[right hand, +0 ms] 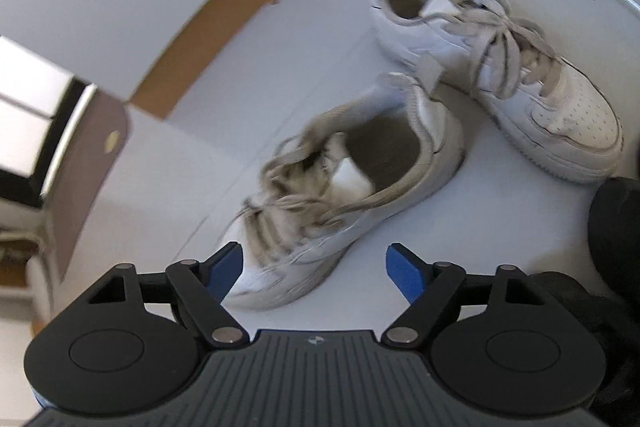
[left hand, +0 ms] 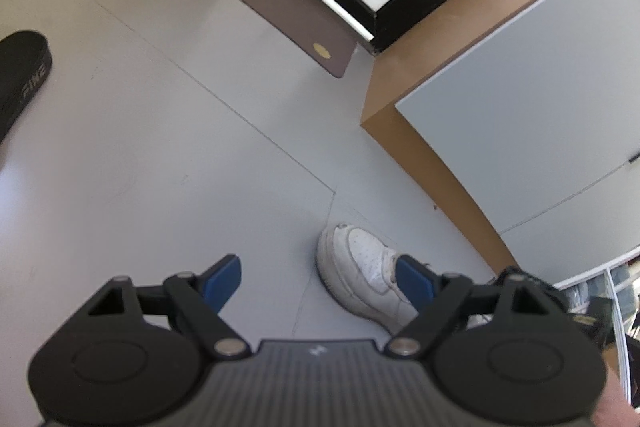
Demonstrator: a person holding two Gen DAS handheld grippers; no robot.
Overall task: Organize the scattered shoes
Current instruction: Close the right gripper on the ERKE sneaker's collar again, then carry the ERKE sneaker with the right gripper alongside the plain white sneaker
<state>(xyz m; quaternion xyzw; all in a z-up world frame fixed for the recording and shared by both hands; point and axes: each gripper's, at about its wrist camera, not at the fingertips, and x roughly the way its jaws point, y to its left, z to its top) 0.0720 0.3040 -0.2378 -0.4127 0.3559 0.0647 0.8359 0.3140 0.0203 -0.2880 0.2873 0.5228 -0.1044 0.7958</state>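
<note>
We hover our right gripper (right hand: pixel 315 269), jaws wide and empty, over the near sneaker (right hand: pixel 340 187), whose long axis runs lower left to upper right at frame centre; our left gripper (left hand: pixel 318 281) gapes empty, farther off.

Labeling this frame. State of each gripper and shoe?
Left gripper: open, empty, above floor.
Right gripper: open, near sneaker's toe between its fingers, not gripped.
Near sneaker: upright on floor, laces loose.
Far sneaker: upright on floor, laced, toe pointing the opposite way.
Black shoe: on floor, mostly cropped.
</note>
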